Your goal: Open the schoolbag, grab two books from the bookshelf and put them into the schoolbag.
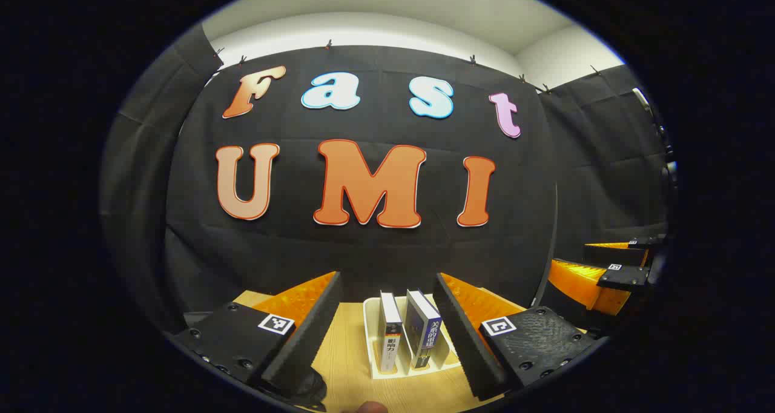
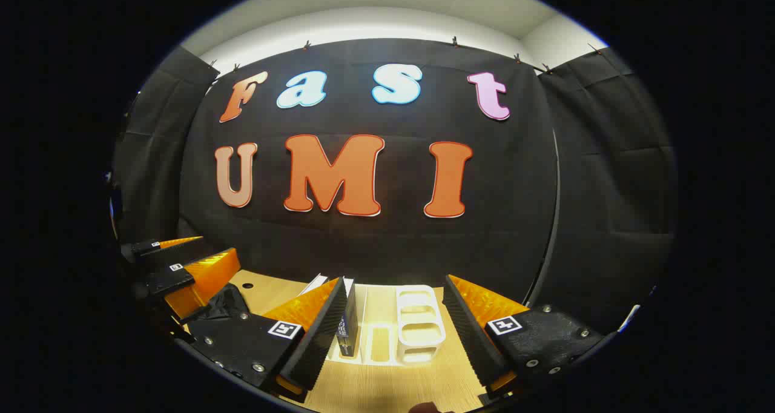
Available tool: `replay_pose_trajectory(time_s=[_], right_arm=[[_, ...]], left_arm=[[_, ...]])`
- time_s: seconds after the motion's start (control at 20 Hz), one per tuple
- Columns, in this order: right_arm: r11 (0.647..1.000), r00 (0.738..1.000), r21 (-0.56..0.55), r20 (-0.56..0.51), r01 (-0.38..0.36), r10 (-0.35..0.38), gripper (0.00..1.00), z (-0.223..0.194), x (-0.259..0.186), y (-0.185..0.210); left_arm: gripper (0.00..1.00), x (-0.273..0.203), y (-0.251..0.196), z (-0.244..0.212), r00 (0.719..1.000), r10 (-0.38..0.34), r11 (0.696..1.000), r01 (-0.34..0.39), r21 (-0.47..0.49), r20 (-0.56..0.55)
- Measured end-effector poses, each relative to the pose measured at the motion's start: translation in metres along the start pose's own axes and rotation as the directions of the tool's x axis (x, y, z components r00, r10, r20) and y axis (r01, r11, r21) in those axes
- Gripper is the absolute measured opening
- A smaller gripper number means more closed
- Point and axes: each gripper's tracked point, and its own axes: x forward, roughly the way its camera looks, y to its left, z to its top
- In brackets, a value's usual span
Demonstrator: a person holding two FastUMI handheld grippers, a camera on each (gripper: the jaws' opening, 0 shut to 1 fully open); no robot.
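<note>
A white bookshelf rack (image 1: 370, 340) stands on the wooden table (image 1: 345, 364) with two upright books in it, a white-spined one (image 1: 389, 334) and a dark blue one (image 1: 424, 335). My left gripper (image 1: 387, 277) is open, a short way in front of the rack, and both books show between its fingers. In the right gripper view the rack (image 2: 418, 325) shows empty slots on its right side, and a dark book (image 2: 347, 323) is half hidden behind my finger (image 2: 315, 334). My right gripper (image 2: 395, 280) is open and holds nothing. Black fabric (image 2: 221, 301), possibly the schoolbag, lies at the left.
Each gripper appears at the edge of the other's view: the right one (image 1: 581, 261) far right, the left one (image 2: 200, 252) far left. The booth's black wall rises close behind the rack. Bare tabletop (image 2: 375, 383) lies in front of the rack.
</note>
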Motion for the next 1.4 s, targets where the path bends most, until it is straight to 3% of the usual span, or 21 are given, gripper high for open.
replay_pose_trajectory(time_s=[0.4, 0.8, 0.85, 0.9, 1.4], right_arm=[[0.997, 0.997, 0.004, -0.013, -0.077, 0.077, 0.96, -0.009, 0.006, -0.002], [0.997, 0.997, 0.031, 0.031, -0.077, 0.076, 0.96, -0.001, 0.010, -0.016], [0.997, 0.997, 0.029, 0.033, -0.077, 0.076, 1.00, 0.000, 0.010, -0.017], [0.997, 0.996, 0.024, 0.036, -0.078, 0.078, 0.96, 0.001, 0.009, -0.017], [0.992, 0.992, -0.018, 0.017, -0.122, 0.122, 0.95, -0.009, 0.016, -0.017]], left_arm=[[0.96, 0.000, 0.000, 0.009, 0.997, 0.074, 0.997, -0.074, 0.011, 0.018], [0.96, -0.003, -0.005, 0.011, 0.993, 0.111, 0.992, -0.113, 0.050, 0.029], [0.96, -0.004, -0.006, 0.011, 0.993, 0.115, 0.992, -0.117, 0.055, 0.031], [0.96, -0.004, -0.005, 0.013, 0.992, 0.121, 0.991, -0.123, 0.058, 0.035], [0.98, -0.016, 0.006, 0.011, 0.980, 0.195, 0.971, -0.200, 0.131, 0.049]])
